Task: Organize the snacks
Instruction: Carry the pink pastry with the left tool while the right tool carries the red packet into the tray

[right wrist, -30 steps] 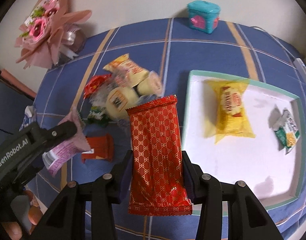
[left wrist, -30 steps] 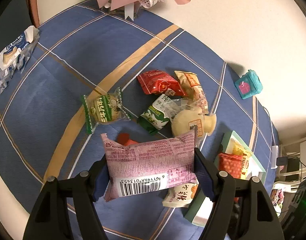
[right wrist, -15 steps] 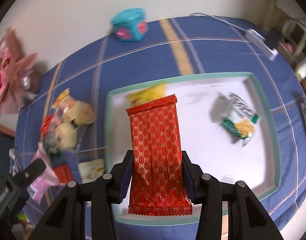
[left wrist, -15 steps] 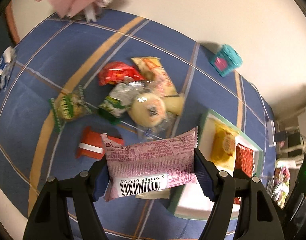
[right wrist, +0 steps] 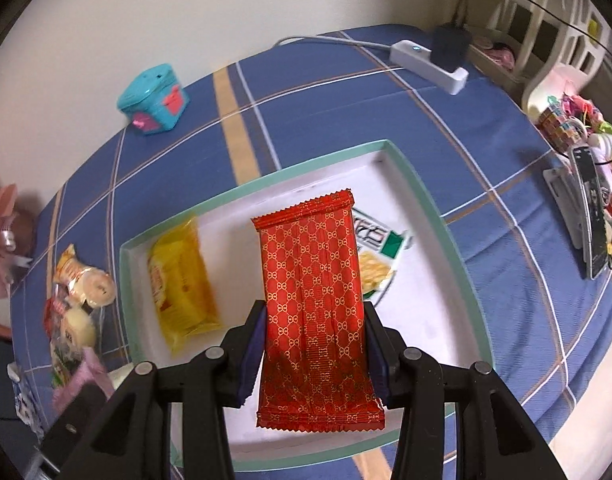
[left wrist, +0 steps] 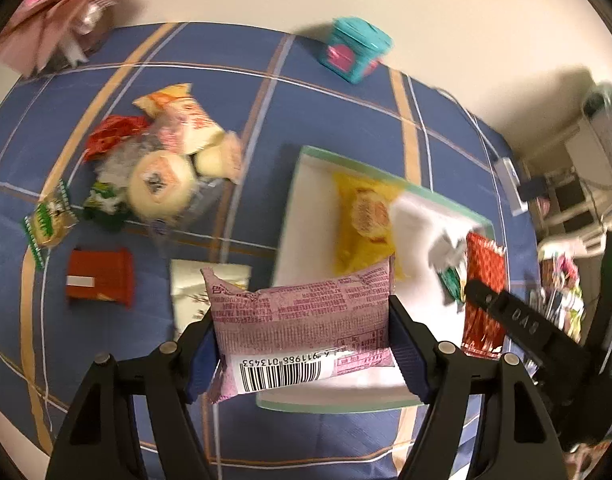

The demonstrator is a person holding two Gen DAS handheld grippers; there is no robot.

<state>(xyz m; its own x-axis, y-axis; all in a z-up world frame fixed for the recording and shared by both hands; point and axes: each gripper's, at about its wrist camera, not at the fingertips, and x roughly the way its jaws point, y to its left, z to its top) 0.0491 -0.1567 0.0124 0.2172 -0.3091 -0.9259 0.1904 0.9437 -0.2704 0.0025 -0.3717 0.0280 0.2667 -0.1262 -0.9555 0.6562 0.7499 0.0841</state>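
Observation:
My left gripper (left wrist: 302, 344) is shut on a pink snack packet (left wrist: 302, 332), held over the near left edge of the white tray (left wrist: 306, 184). My right gripper (right wrist: 312, 344) is shut on a red patterned packet (right wrist: 312, 304) above the tray's middle (right wrist: 422, 320); it also shows in the left wrist view (left wrist: 484, 280). In the tray lie a yellow packet (right wrist: 182, 284) and a green-and-white packet (right wrist: 378, 252). A pile of loose snacks (left wrist: 162, 160) lies on the blue cloth left of the tray, with a red box (left wrist: 100, 276) and a white packet (left wrist: 190, 288).
A teal box (right wrist: 154, 100) stands at the back by the wall. A pink bouquet (left wrist: 62, 12) is at the back left. A white power strip (right wrist: 430, 60) and cable lie at the back right. Toys and a phone (right wrist: 590, 208) crowd the right edge.
Both grippers have swung right, away from the snack pile and over the tray, each still holding its packet. The red packet has moved further over the tray's middle.

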